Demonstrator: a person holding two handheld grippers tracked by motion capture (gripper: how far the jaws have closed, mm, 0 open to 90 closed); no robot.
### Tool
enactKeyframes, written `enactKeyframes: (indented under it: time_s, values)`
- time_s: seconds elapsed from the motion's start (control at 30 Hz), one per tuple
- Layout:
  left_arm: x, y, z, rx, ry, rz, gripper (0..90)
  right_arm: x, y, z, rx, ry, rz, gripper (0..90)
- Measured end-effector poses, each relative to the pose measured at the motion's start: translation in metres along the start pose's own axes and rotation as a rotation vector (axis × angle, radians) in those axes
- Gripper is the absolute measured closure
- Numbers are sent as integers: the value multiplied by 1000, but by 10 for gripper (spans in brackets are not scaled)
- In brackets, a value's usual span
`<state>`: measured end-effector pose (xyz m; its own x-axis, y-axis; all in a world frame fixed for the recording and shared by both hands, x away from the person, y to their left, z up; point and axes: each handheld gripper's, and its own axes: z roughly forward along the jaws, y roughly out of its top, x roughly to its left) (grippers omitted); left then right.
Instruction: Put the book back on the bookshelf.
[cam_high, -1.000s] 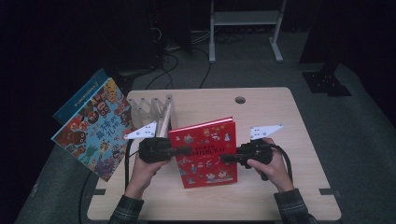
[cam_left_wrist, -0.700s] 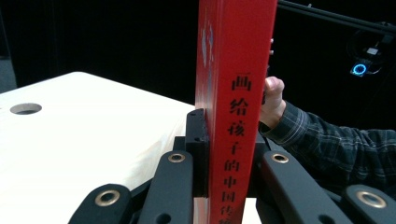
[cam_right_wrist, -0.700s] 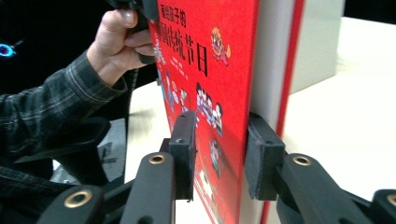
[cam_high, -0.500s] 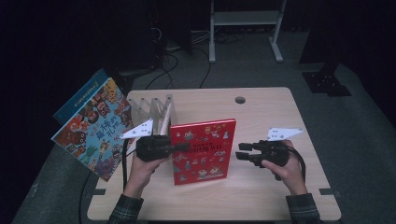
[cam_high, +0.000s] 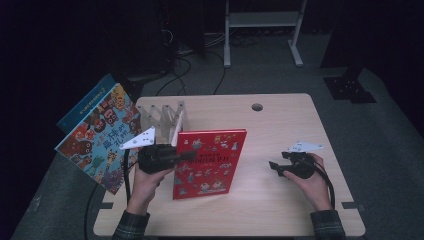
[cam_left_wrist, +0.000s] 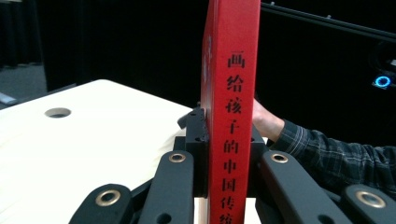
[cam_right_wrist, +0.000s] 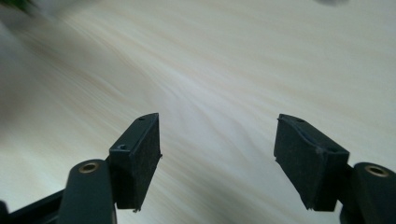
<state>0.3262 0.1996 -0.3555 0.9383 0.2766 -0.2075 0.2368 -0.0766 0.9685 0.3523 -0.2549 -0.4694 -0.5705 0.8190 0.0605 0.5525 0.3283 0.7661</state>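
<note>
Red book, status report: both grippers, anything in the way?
Left gripper clamped on red book spine. Right gripper just opened, empty, apart. Wooden rack beside book.

Left claw (cam_high: 186, 155) clamped shut, right claw (cam_high: 272, 166) just opening, empty

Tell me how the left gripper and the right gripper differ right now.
The left gripper is shut on the red book's spine, holding it upright; the right gripper, beside the book, holds nothing, its jaws just opened. Both are black and sit over the wooden table.
</note>
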Motion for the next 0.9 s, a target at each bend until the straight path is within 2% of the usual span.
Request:
enactKeyframes:
  time_s: [0.07, 0.13, 0.2, 0.33, 0.43, 0.6, 0.7, 0.9]
  values:
    - [0, 1, -7, -3, 21, 1, 796, -5, -4, 6, 53, -43, 15, 323]
    - [0, 2, -13, -6, 35, 0, 796, -8, -9, 11, 79, -76, 22, 327]
    - [0, 3, -21, -14, 51, 0, 796, -12, -12, 14, 88, -81, 37, 309]
    - [0, 4, -37, -31, 81, -2, 796, -18, -17, 17, 90, -94, 62, 275]
    - [-1, 5, -50, -43, 105, -5, 796, -21, -20, 17, 65, -105, 79, 263]
    - [-4, 7, -73, -68, 150, -6, 796, -21, -24, 21, 45, -146, 65, 129]
    - [-6, 7, -85, -79, 164, -8, 796, -21, -24, 21, 45, -153, 72, 123]
    - [-9, 6, -115, -107, 220, -3, 796, -20, -24, 22, 47, -162, 79, 117]
